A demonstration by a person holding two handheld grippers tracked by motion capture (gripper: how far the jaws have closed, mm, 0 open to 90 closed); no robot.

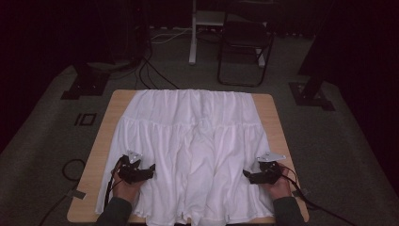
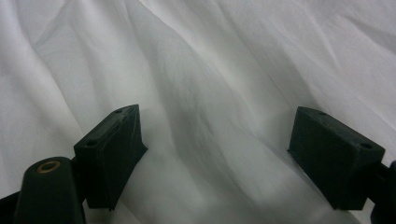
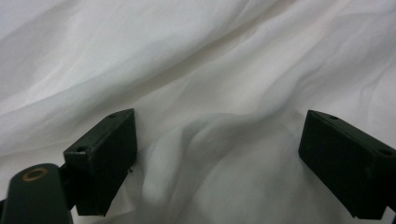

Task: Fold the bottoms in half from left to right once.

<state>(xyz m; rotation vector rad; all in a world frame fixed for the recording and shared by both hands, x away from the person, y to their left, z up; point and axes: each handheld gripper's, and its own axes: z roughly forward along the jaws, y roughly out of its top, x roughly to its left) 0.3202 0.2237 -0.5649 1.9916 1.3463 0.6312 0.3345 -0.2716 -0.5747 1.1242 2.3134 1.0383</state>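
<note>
One white, thin pleated cloth skirt (image 1: 197,141) lies spread flat on one light wooden worktop (image 1: 277,122), and two tools work over it. The left tool (image 1: 151,168) sits over the skirt's near left part, the right tool (image 1: 245,174) over its near right part, fabric beneath and between both. Each tool's jaws stand wide apart, gripping nothing. The skirt's long axis runs away from the tools, gathered waistband at the far edge, hem nearest them.

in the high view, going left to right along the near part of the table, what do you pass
bare table edge → left gripper with jaws open → middle of the white skirt → right gripper with jaws open → bare table edge
</note>
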